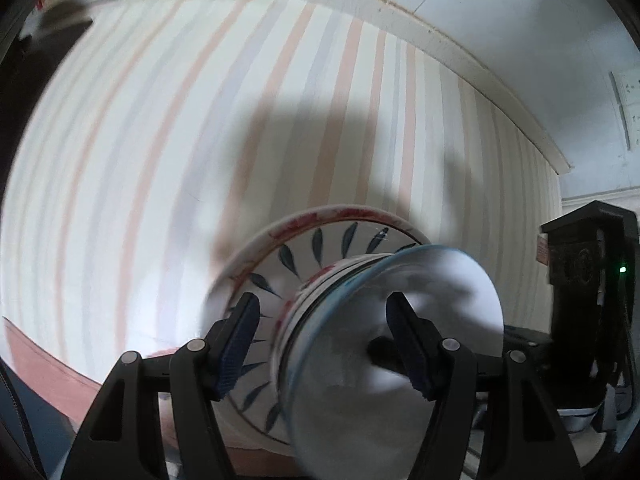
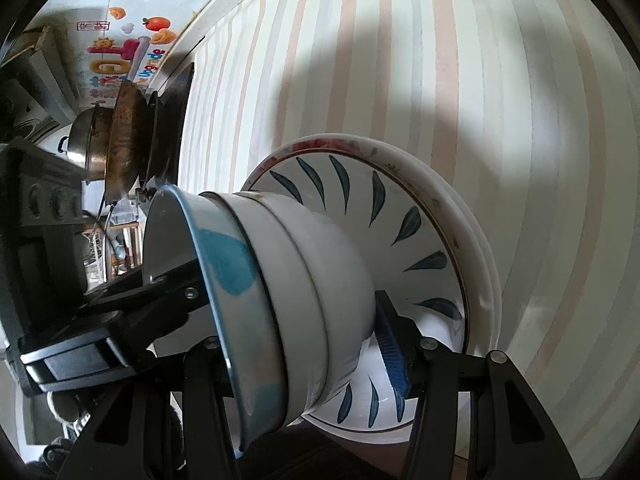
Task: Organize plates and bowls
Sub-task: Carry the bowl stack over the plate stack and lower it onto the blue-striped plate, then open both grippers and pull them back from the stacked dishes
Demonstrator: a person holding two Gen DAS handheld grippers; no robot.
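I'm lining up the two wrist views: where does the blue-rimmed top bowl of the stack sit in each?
Left wrist: blue-rimmed bowl lower right of centre, its opening towards the camera.
Right wrist: blue-rimmed bowl lower left, seen from the side, nested on white bowls.
Shared landmark: the leaf-patterned plate beneath the stack.

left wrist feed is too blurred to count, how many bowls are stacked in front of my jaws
observer: at least three nested bowls; the top bowl has a blue rim.
operator: where is the right gripper on it
observer: the right gripper shows one blue pad, beside the lowest bowl; its other finger is hidden behind the stack.
operator: whats under the leaf plate
observer: below the leaf plate and the flower-rimmed plate, one more white plate rim shows.
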